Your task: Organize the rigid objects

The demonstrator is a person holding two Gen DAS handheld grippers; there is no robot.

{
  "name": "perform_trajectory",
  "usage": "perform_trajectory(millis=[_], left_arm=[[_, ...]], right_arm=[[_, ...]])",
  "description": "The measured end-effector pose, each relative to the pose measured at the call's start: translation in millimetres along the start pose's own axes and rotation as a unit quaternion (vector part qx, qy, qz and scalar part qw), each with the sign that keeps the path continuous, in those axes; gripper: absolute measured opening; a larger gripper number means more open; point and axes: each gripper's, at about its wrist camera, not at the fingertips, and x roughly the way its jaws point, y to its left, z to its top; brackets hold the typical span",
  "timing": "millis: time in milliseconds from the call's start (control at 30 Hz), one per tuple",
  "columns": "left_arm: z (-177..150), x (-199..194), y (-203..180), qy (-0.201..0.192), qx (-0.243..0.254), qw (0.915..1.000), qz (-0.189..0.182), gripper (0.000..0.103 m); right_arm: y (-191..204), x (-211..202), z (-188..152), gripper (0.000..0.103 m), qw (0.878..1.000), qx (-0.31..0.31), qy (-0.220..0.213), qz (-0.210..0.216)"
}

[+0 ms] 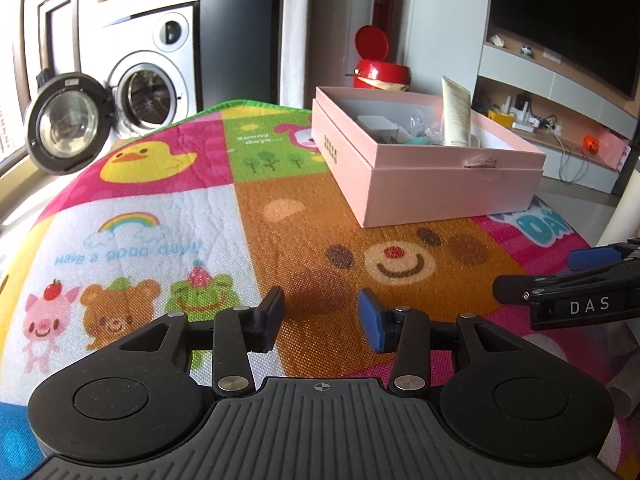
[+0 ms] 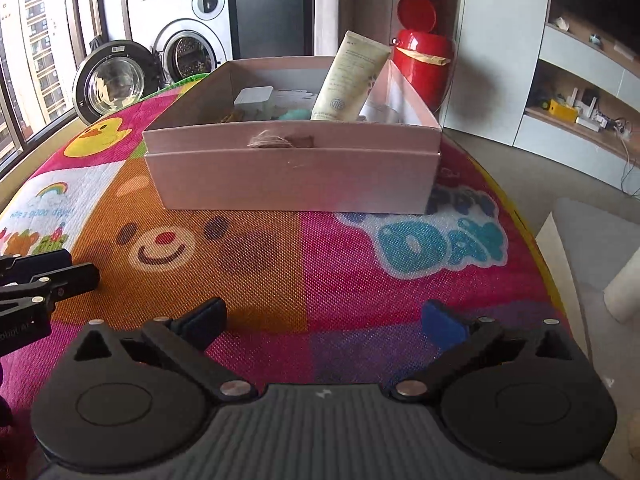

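The mat [image 1: 168, 208] is a quilted, woven-textured cloth printed with cartoon animals; its panels read "Have a good day!" and "Sunny days...", and a teal "DAY" [image 2: 440, 240] shows in the right wrist view. On it, well ahead of both grippers, sits the box [image 1: 440, 184], pink cardboard, rectangular and lidless, with small unreadable print on 1 side. In it a cream tube [image 2: 350, 76] leans upright among small items too unclear to name. The left gripper [image 1: 322, 320] has jaws partly spread, nothing between. The right gripper [image 2: 324, 320], marked "DAS", has jaws spread wide, also empty.
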Motion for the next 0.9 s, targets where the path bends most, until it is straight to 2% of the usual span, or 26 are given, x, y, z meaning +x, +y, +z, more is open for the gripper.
perform_trajectory(millis=[33,233,400,567,900], left_arm=[[0,1,-4,-0.002,0.004,1.0000,0.003,0.055],[2,5,-19,-0.010,-0.002,0.9998,0.019,0.060],[3,9,-31,-0.014,0.004,0.9990,0.041,0.060],[4,10,-32,-0.014,0.004,0.9990,0.041,0.060],[3,11,-34,-0.015,0.004,0.9991,0.039,0.060]], right_arm=[[0,0,0,0.103,1.000,0.001,-0.002,-0.001],[-3,3,0,0.103,1.000,0.000,-0.021,0.001],[-2,5,-2,0.103,0.999,-0.004,-0.043,-0.003],[-2,3,-9,0.103,0.998,0.002,-0.062,-0.006],[-4,4,-9,0.103,0.998,0.011,-0.063,-0.001]])
